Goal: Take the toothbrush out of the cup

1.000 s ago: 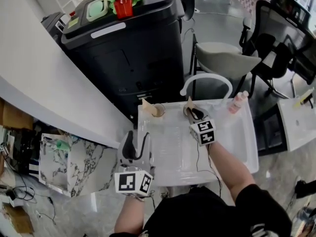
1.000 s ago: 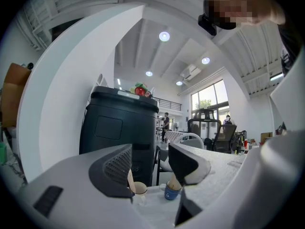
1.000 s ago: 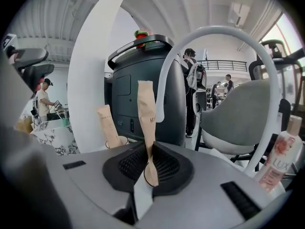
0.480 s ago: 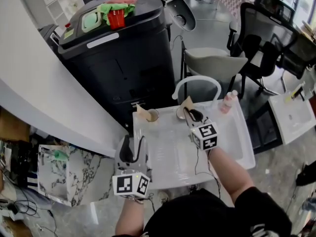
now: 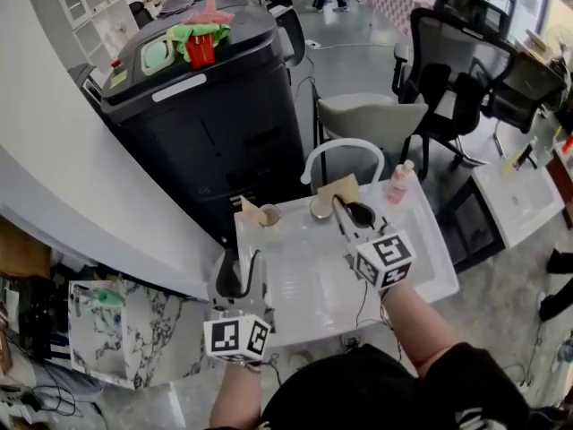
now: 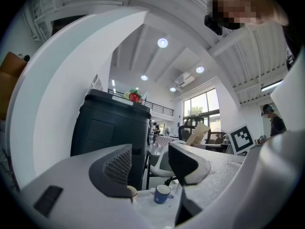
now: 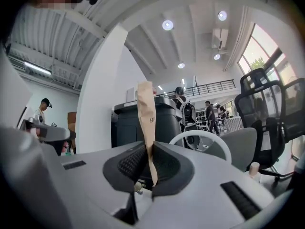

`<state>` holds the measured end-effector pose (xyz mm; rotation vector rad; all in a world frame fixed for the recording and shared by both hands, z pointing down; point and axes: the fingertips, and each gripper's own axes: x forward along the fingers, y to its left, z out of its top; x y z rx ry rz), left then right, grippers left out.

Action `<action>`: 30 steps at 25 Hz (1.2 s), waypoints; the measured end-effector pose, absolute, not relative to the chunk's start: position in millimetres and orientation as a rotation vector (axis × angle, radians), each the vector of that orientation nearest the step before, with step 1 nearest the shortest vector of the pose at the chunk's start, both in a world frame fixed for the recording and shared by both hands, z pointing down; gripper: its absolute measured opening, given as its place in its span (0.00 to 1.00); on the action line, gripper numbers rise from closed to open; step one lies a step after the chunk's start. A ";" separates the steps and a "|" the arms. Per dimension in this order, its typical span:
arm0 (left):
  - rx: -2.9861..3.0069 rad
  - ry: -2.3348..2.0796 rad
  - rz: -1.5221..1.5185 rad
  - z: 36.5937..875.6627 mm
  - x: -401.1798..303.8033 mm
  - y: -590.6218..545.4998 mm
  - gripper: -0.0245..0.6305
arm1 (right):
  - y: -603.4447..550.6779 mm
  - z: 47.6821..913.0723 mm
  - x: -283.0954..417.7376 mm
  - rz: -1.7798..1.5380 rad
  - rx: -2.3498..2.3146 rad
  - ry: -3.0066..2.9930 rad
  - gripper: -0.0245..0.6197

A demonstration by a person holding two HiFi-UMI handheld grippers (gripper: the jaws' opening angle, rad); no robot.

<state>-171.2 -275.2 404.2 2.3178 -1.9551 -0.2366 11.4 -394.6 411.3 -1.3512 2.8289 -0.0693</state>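
My right gripper (image 5: 347, 211) is shut on a tan paper-wrapped toothbrush (image 5: 337, 189), which stands upright between the pads (image 7: 147, 128). The packet hangs above a small blue cup (image 5: 320, 209) on the white table (image 5: 304, 280), clear of its rim. The left gripper view shows that cup (image 6: 162, 193) low on the table and the packet (image 6: 198, 133) well above it. A second cup (image 5: 269, 215) to the left holds another tan packet (image 5: 251, 210). My left gripper (image 5: 240, 271) hovers at the table's near left edge, open and holding nothing.
A pink bottle (image 5: 399, 180) stands at the table's far right. A white hoop-shaped chair arm (image 5: 345, 148) rises behind the table, with a large black bin (image 5: 210, 106) beyond it. Office chairs (image 5: 448, 88) stand to the right, and a curved white wall (image 5: 63, 177) runs along the left.
My right gripper has risen with the wrapped toothbrush, lifting it up away from the cup. My left gripper has stayed at the table's left edge.
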 end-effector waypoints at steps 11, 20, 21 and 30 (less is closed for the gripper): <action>2.382 -1.881 -0.258 392.8 -163.4 -251.0 0.38 | -319.3 360.0 17.2 0.077 -1.339 2.784 0.08; 2.419 -1.845 -0.251 389.5 -156.7 -219.6 0.38 | -262.5 356.9 20.5 0.083 -1.356 2.785 0.08; 2.423 -1.844 -0.251 388.6 -156.2 -216.9 0.38 | -258.4 356.5 21.2 0.085 -1.356 2.782 0.08; 2.436 -1.845 -0.247 383.4 -158.6 -196.5 0.38 | -237.6 355.8 19.8 0.072 -1.350 2.769 0.08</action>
